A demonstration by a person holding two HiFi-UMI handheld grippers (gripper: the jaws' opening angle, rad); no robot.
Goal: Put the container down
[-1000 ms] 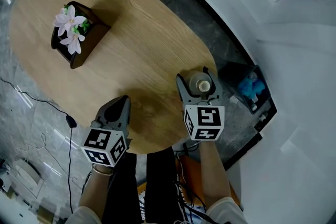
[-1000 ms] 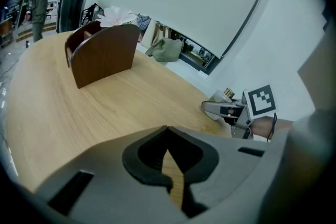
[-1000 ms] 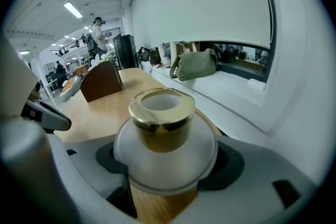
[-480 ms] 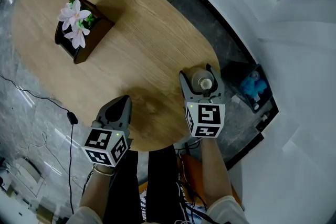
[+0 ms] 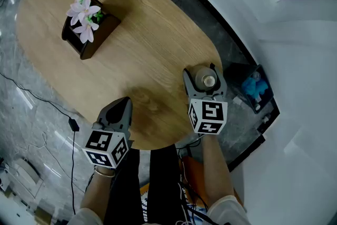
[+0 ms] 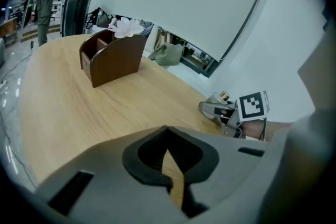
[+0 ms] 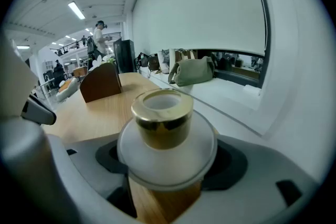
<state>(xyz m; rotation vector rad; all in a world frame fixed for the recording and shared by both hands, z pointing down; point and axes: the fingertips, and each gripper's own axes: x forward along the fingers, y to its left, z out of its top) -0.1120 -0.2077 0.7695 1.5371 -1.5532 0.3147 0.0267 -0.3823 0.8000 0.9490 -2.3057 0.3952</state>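
Observation:
The container is a frosted white jar with a gold neck, open at the top. It stands upright between the jaws of my right gripper, which is shut on it. In the head view the container is over the right edge of the oval wooden table, held by the right gripper. My left gripper is over the table's near edge, shut, with nothing in it. In the left gripper view the left gripper has its jaws closed together, and the right gripper shows at the right.
A dark wooden box with pink flowers stands at the table's far left; the box also shows in the left gripper view. A dark bin with a blue thing sits on the floor right of the table. A black cable runs over the floor at left.
The right gripper with the container has shifted slightly right and away along the table's edge. The view has drifted, so the flower box appears further right. The left gripper stays put.

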